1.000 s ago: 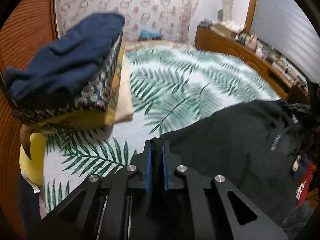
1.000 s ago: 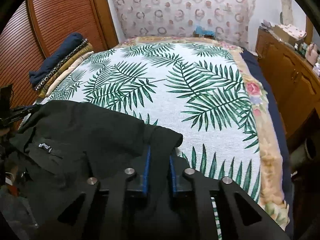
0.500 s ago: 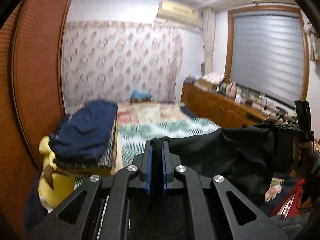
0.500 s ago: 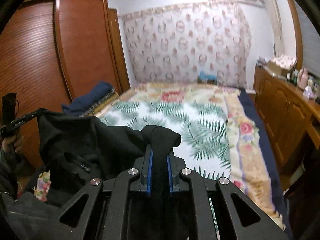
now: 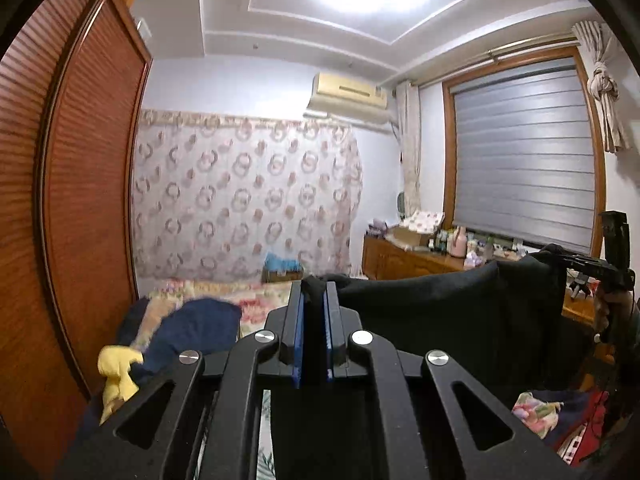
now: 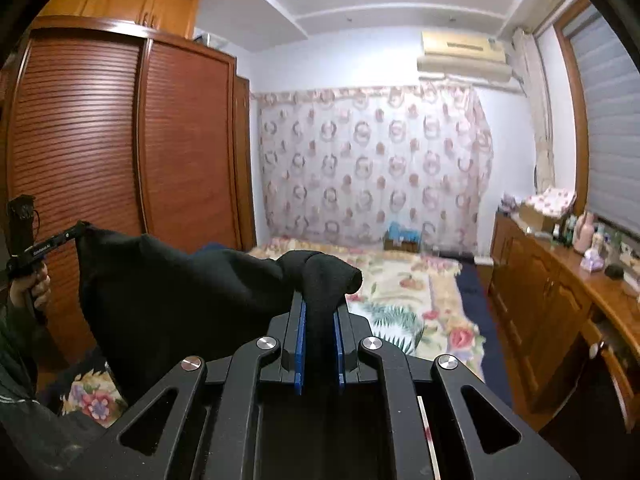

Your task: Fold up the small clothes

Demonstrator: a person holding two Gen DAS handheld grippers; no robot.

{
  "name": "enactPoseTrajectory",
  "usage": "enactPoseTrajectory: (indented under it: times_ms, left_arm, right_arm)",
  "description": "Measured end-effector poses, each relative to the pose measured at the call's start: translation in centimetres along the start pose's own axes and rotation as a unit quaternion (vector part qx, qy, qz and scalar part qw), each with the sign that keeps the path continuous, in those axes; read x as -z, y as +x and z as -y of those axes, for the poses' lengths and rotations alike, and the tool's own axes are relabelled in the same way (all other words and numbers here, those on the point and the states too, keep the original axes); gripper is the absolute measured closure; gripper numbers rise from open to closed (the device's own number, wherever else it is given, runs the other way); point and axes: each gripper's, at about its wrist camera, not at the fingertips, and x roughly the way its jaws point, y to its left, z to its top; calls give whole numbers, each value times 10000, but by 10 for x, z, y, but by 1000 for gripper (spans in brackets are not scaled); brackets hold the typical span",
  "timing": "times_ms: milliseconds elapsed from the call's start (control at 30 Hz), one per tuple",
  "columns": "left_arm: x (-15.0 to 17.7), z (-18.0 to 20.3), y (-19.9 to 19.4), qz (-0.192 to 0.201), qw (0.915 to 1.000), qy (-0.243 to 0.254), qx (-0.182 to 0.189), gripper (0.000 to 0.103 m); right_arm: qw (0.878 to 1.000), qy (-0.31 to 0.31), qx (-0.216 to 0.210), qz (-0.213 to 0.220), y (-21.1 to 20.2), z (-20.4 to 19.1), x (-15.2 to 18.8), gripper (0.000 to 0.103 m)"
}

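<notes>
A black garment (image 5: 460, 312) hangs stretched in the air between my two grippers, above the bed. My left gripper (image 5: 313, 292) is shut on one corner of it, a small fold poking up between the blue pads. The other corner of the black garment (image 6: 168, 292) is bunched in my right gripper (image 6: 319, 300), which is shut on it. In the left wrist view the right gripper (image 5: 592, 268) shows at the far right, held by a hand. The left gripper (image 6: 60, 238) and its hand appear at the left edge of the right wrist view. Both grippers point nearly level.
A stack of folded clothes (image 5: 188, 328), navy on top, yellow beneath, lies at the bed's left side by the wooden wardrobe (image 6: 120, 160). The bed (image 6: 400, 304) has a palm-leaf and floral cover. A wooden dresser (image 6: 560, 288) with bottles lines the right wall under the window.
Both grippers rose from the bed and tipped up to nearly level, lifting the black garment off the cover. It now hangs spread between them; the grips have not changed.
</notes>
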Motion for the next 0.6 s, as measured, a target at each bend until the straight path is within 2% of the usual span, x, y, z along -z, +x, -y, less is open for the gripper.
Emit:
enactPoseTrajectory:
  times_ms: [200, 333, 433, 533, 600]
  left_arm:
    - [-43, -3, 11, 319, 9994, 144, -72, 94]
    - [-64, -4, 49, 267, 9991, 226, -233, 94]
    - [-65, -15, 100, -63, 9988, 263, -416, 94]
    - [-50, -35, 158, -407, 9968, 280, -632, 94]
    - [-30, -51, 212, -708, 9933, 428, -812, 82]
  right_arm:
    - [9985, -272, 84, 475, -12, -4, -26, 92]
    - [9964, -498, 275, 621, 5, -2, -47, 92]
    - [9971, -544, 370, 377, 51, 7, -52, 92]
    - [9970, -570, 530, -26, 118, 14, -46, 92]
    - [9961, -506, 623, -379, 175, 25, -36, 92]
